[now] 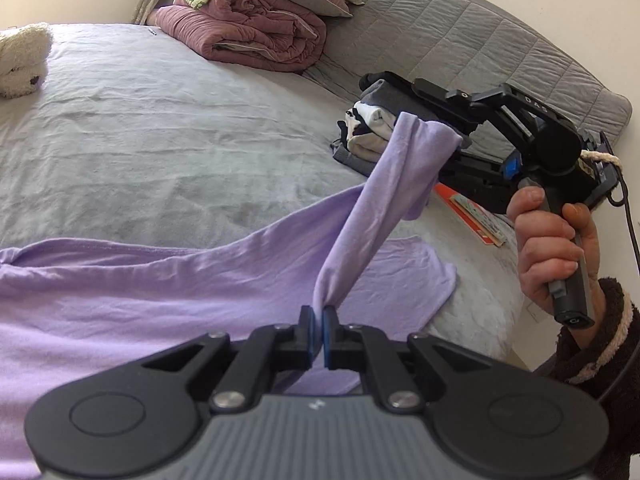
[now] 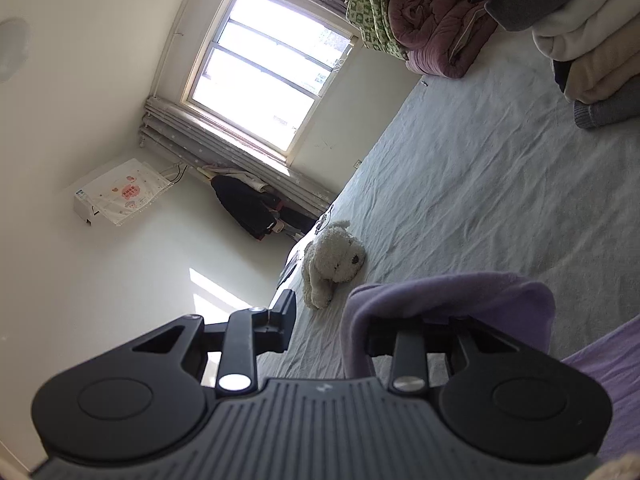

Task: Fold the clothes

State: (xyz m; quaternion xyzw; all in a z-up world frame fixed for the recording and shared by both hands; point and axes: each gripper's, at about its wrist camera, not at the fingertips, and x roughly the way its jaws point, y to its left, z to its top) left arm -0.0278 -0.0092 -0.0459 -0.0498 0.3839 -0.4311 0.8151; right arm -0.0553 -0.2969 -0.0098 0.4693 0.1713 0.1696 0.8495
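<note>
On the grey bed, my left gripper is pinched tight on a bunched strip of the lilac shirt, which lies spread under it. That strip rises slanting to my right gripper, whose fingers stand apart with the cloth draped over one finger, not clamped. Beyond sit a folded pile, a maroon quilt and a white plush dog.

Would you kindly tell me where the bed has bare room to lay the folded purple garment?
The widest bare stretch of grey sheet lies between the white plush dog, the rolled maroon quilt and the purple garment. It is crowded by the headboard, around the stack of folded clothes.
</note>
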